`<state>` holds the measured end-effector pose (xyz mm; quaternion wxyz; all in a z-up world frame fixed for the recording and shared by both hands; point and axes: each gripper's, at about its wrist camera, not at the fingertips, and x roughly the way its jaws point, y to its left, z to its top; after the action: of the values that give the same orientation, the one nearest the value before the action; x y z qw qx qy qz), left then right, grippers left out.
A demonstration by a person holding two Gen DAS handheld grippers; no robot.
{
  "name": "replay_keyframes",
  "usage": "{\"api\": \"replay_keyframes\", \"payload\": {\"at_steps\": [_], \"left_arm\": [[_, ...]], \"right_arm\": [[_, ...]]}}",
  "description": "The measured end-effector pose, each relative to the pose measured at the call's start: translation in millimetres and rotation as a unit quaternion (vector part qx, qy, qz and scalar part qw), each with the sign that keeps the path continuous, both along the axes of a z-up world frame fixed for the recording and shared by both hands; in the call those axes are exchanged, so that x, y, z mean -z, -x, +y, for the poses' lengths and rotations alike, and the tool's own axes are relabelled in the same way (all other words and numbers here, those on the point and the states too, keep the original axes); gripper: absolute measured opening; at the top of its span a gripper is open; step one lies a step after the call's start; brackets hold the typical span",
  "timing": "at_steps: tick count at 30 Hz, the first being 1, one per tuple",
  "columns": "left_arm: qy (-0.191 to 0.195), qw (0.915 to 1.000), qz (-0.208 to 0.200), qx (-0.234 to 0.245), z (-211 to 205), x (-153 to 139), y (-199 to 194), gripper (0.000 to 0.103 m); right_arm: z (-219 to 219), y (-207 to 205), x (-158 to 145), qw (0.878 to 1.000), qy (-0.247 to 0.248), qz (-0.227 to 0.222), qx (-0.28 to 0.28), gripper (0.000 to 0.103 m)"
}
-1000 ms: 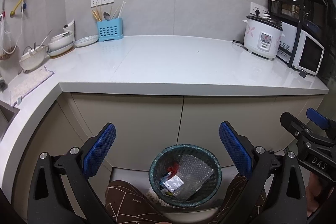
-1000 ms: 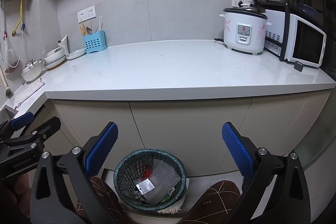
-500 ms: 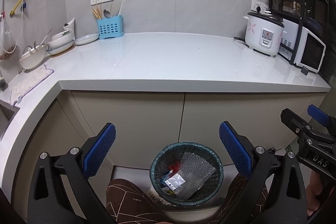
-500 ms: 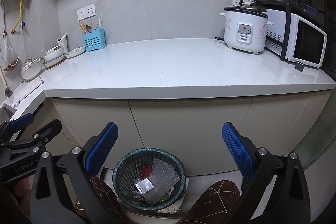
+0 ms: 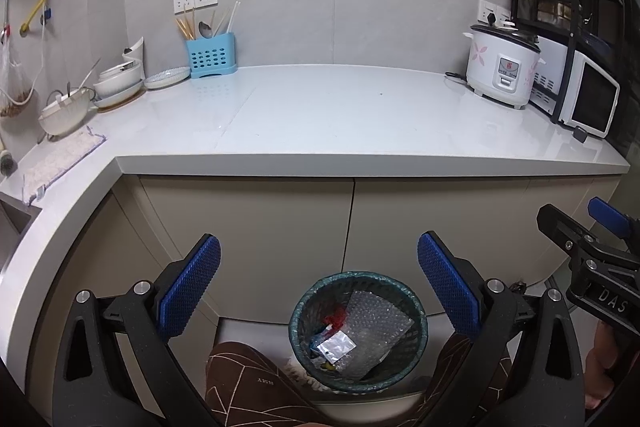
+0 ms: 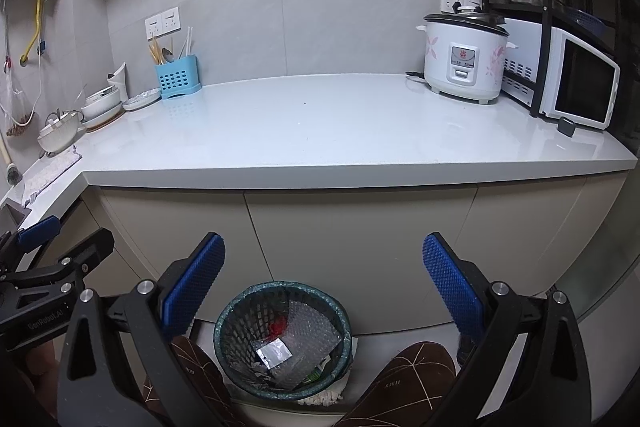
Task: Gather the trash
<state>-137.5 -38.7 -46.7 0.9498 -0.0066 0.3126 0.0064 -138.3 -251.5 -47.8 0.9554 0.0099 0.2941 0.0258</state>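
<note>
Trash basket (image 5: 359, 331) below and between left tongs (image 5: 318, 275), right tongs (image 6: 323, 275), both spread apart, empty, contents possibly bubble wrap (image 5: 376, 327).

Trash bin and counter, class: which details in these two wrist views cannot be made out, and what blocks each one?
- Trash bin: lower contents hidden under bubble wrap, both views.
- Sink: cut off by the left edge, left wrist view.
- Rice cooker panel text: too small to read.
- Floor beside the bin: covered by slippers and the open right gripper.
- Shelf items above the microwave: dark, cut off at the corner.
</note>
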Motion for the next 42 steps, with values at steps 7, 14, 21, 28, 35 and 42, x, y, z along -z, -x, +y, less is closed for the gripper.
{"api": "replay_keyframes", "payload": {"at_steps": [7,14,21,28,35,42], "left_arm": [[0.000,1.0000,-0.005,0.003,1,-5,5,0.097],[-0.007,0.9999,-0.005,0.006,-5,-6,8,0.097],[-0.014,0.9999,-0.002,0.007,-9,-5,8,0.097],[-0.010,0.9999,0.003,0.013,-8,-2,6,0.097],[-0.014,0.9997,0.006,0.019,-10,0,5,0.097],[-0.017,0.9997,0.009,0.016,-9,1,5,0.097]], "right_arm": [[0,7,-6,1.000,0.004,-0.004,0.005,0.095],[-2,10,-8,1.000,0.001,-0.006,0.006,0.095],[-2,16,-9,1.000,0.002,-0.016,0.006,0.095],[-4,15,-8,1.000,-0.002,-0.013,0.009,0.095],[-5,14,-8,1.000,-0.001,-0.013,0.008,0.095],[-5,15,-8,1.000,-0.001,-0.014,0.008,0.095]]}}
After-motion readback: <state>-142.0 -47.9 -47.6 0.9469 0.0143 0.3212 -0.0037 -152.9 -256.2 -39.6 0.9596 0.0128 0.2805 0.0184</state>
